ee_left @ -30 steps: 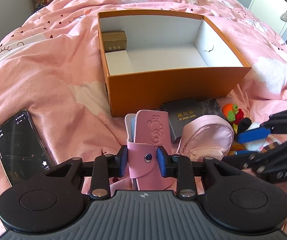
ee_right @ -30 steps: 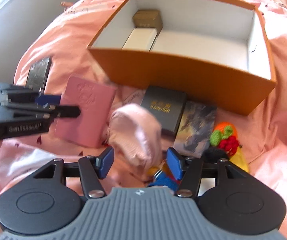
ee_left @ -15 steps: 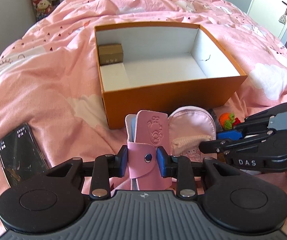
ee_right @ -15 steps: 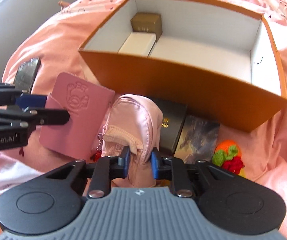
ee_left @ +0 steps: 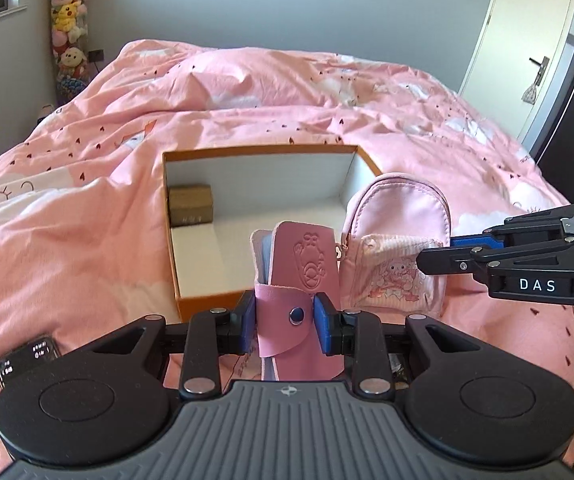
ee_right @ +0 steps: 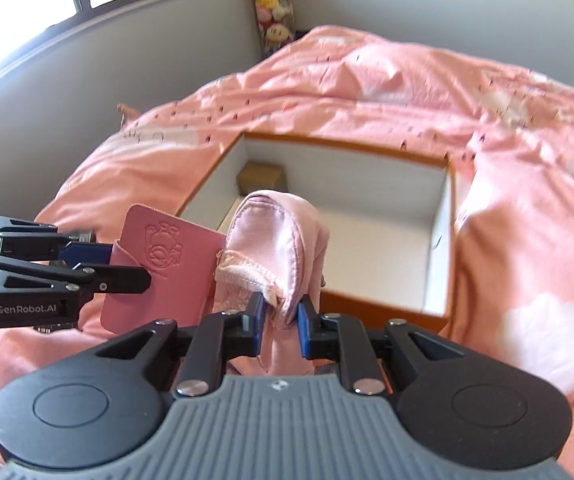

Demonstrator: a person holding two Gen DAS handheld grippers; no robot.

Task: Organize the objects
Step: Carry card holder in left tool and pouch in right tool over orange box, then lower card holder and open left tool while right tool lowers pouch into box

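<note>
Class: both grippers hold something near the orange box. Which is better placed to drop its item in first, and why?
Probably the right gripper: its pink pouch already overlaps the orange box opening, while the left gripper with the pink case sits nearer the front wall.

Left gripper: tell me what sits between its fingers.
The pink case stands upright between the left gripper's blue pads, clamped at its snap strap, in the left wrist view. The right wrist view shows it from the side.
</note>
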